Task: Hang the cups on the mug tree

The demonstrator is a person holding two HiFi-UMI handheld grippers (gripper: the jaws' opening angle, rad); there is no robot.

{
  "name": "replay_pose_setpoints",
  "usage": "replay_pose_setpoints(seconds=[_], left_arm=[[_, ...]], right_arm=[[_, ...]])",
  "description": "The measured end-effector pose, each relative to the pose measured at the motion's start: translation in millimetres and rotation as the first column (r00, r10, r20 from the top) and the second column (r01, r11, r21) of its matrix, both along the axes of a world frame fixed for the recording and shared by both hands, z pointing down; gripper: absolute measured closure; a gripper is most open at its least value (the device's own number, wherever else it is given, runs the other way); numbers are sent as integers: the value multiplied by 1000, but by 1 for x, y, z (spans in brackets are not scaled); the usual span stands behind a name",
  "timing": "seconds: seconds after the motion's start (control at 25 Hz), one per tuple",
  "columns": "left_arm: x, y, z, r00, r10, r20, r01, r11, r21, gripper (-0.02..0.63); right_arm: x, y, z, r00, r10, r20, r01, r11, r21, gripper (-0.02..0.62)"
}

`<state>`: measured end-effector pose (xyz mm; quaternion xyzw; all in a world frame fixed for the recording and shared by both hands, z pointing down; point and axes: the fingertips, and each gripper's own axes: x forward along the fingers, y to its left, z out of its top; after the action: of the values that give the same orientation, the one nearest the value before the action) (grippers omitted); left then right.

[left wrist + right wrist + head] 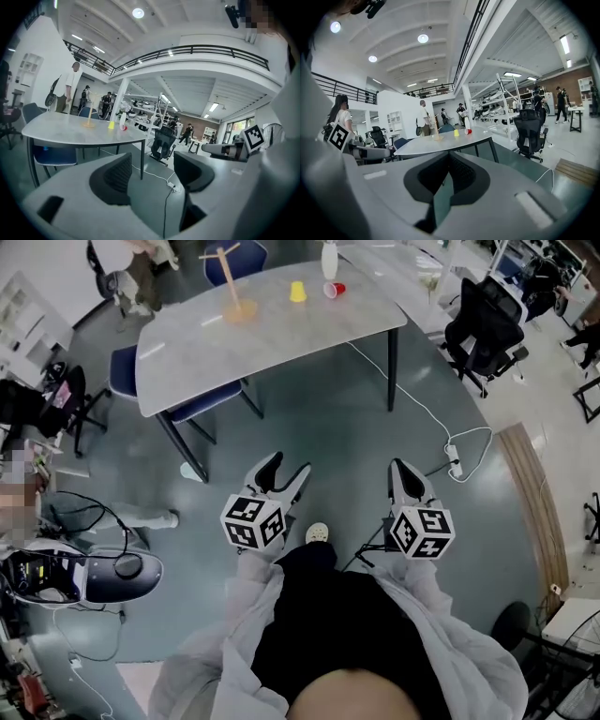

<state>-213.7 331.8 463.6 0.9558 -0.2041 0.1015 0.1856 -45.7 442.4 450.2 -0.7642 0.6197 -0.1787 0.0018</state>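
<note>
Head view: yellow cup (297, 292) and red cup (334, 289) sit near the far edge of the table (281, 343), well apart from the left gripper (290, 465) (jaws apart, empty) and the right gripper (398, 466), jaws together.

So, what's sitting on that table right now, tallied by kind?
Cups: 2 (yellow cup, red cup on its side)
Wooden mug tree: 1
White bottle: 1
Total: 4
</note>
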Motion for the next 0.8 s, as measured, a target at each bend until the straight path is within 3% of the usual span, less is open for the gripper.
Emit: replay_pose_setpoints(seconds=[0.36,0.8], left_arm=[[15,-91,-2,1000,-8,-4,8,1000,18,334],[17,-118,17,1000,4,27,-3,1000,-27,335]], right_arm=[[17,-89,0,1000,-6,-3,6,1000,19,583],[28,-124,14,999,16,43,-16,1000,-8,583]])
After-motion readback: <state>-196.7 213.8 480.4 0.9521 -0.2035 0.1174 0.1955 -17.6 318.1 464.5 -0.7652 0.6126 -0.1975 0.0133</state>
